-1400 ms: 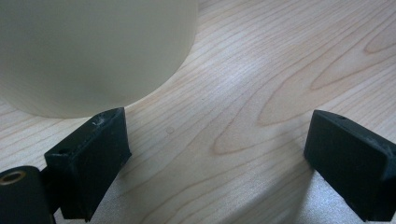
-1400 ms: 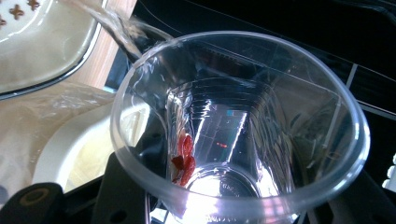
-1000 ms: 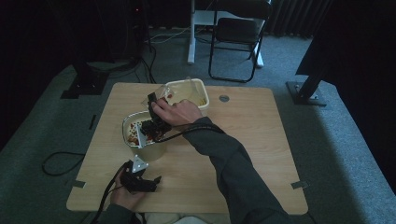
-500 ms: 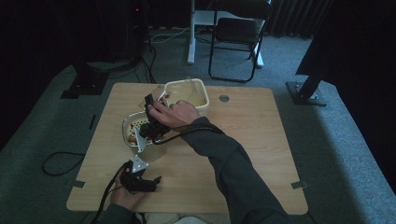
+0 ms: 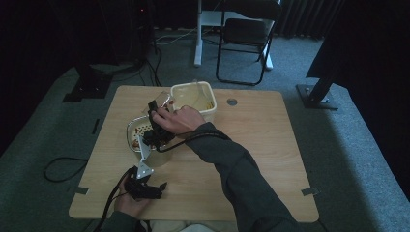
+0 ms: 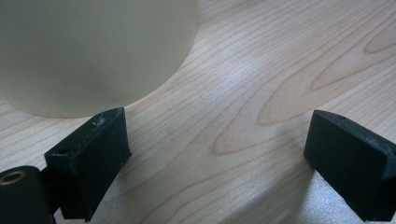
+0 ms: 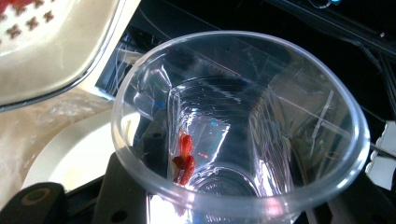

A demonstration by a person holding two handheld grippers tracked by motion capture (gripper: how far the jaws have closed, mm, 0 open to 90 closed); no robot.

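Since before, right tongs [image 7: 224, 205] tipped the clear cup [image 7: 243, 126] they grip; left tongs [image 6: 219, 154] lie open beside the bowl [image 6: 93, 51].

I'm working in a dim lab or studio: a lone wooden counter [image 5: 251, 159] on grey carpet [image 5: 353, 145], a folding chair [image 5: 244, 41], dark stand bases [image 5: 316, 94] and loose cables [image 5: 60, 169] around.

the right forearm [image 5: 227, 159] is stretched from 5 o'clock toward 11 o'clock, its hand [image 5: 180, 119] wrapped around the right gripper [image 5: 155, 123], whose fingers are closed on a clear cup [image 7: 243, 121]. the left hand [image 5: 126, 200] is held low at 7 o'clock, and the left gripper [image 6: 219, 154] is kept with fingers [image 6: 91, 156] spread wide above the surface [image 6: 261, 79].
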